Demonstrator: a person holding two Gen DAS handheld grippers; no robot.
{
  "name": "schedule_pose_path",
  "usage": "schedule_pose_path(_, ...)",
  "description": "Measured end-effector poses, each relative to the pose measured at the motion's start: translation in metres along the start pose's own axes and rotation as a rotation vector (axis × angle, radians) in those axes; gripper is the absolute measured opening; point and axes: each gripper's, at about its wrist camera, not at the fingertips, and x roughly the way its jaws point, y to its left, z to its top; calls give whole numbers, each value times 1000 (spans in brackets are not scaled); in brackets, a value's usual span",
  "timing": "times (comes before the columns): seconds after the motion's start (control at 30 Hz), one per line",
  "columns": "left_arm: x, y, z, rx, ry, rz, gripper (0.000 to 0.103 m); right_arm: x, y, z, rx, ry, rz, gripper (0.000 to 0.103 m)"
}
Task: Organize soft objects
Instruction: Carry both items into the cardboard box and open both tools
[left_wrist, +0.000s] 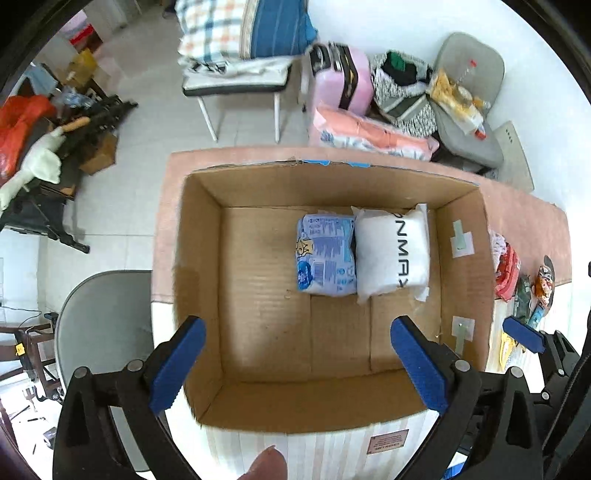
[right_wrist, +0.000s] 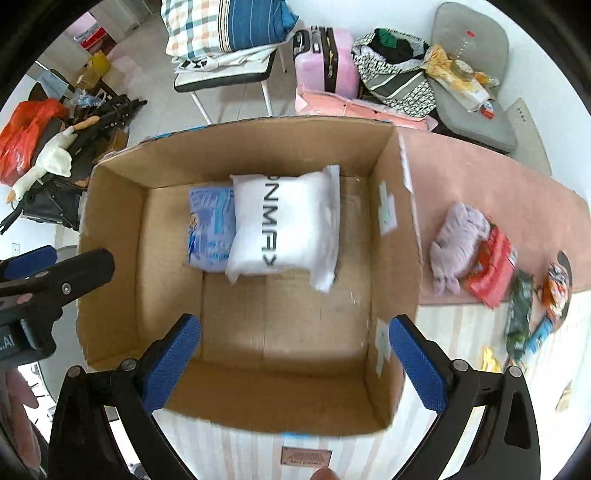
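Observation:
An open cardboard box (left_wrist: 207, 229) (right_wrist: 118, 206) stands on the table. Inside it, at the far side, a blue soft pack (left_wrist: 325, 254) (right_wrist: 210, 229) lies next to a white soft pack with black letters (left_wrist: 393, 251) (right_wrist: 284, 221). My left gripper (left_wrist: 295, 365) is open and empty above the box's near side. My right gripper (right_wrist: 293, 365) is open and empty above the box's near edge. On the table right of the box lie a lilac soft toy (right_wrist: 458, 243), a red pack (right_wrist: 491, 266) (left_wrist: 508, 273) and several small snack packs (right_wrist: 524, 314).
The table carries a pink cloth (right_wrist: 480, 173) at the back and a pale striped surface (right_wrist: 461, 332) in front. Behind the table are chairs with pillows (right_wrist: 225, 26), a pink suitcase (right_wrist: 325, 59) and bags (right_wrist: 395, 77). A grey chair (left_wrist: 99, 325) stands to the left.

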Motion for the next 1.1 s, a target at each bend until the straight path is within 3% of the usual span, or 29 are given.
schedule_pose_path(0.33,-53,-10,-58,7,-111,-2,102,-79,9,-56,-32,-137,-7,103)
schedule_pose_path(0.73,-89,-9,-92,-32,-197,37,103,-112,11,-93,-29,-192,75,103)
schedule_pose_path(0.93,-94,-69,-91,33,-220,64,102,-117,-44,-98,43,-194,117,103)
schedule_pose_path(1.1,-73,-161,-64,145,-175,39,102,-112,-142,-96,156,-158,48,103)
